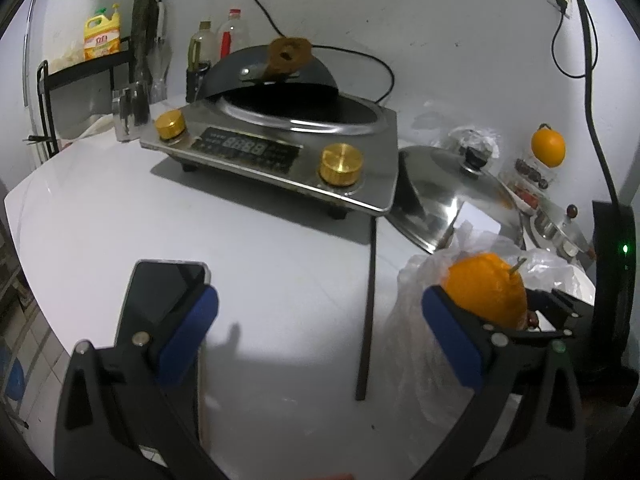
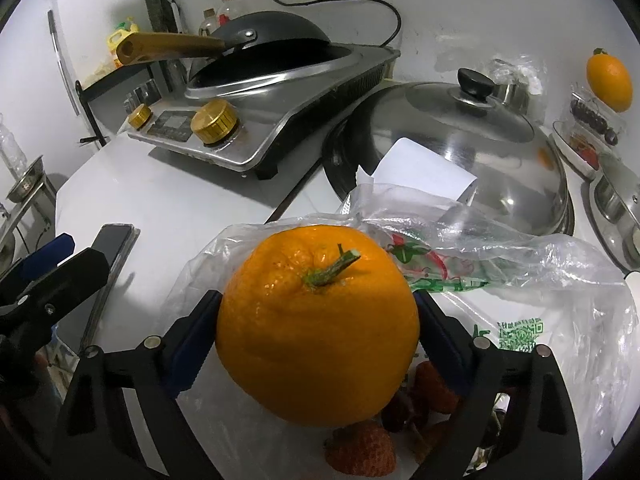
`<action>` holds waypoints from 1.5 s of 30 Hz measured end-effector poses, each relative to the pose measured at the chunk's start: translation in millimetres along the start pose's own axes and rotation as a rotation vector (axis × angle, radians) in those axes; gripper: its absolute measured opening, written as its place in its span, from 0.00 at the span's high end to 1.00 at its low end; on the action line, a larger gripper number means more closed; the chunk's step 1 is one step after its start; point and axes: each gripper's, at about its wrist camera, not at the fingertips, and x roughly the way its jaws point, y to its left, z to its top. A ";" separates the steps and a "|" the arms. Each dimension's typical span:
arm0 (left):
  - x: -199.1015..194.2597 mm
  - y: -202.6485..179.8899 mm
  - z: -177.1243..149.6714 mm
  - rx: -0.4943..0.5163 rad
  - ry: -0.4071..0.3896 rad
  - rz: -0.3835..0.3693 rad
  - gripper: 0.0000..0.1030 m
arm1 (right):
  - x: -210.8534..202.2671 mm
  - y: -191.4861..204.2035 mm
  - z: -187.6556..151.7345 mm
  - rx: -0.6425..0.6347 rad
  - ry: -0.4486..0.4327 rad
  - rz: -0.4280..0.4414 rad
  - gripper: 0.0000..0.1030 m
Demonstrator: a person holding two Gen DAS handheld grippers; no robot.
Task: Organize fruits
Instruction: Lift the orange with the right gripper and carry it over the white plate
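One orange between right gripper pads

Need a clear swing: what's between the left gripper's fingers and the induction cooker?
Bare white tabletop up to the induction cooker, in the left wrist view; phone sits beside the left gripper.

two oranges, two steel lids, one phone

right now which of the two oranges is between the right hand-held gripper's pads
The big stemmed orange over the plastic bag, between the right hand-held gripper pads. The smaller orange sits far back by the wall.
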 end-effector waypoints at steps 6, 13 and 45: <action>-7.3 -4.1 0.0 0.010 -0.010 0.007 0.00 | -14.4 -2.2 0.5 0.012 -0.035 0.010 0.09; -19.0 -18.6 0.8 0.027 -0.025 -0.001 0.00 | -41.9 -11.1 1.8 0.024 -0.079 0.002 0.09; -44.2 -170.8 -17.1 0.181 -0.003 -0.162 0.00 | -172.4 -132.9 -61.4 0.194 -0.210 -0.188 0.09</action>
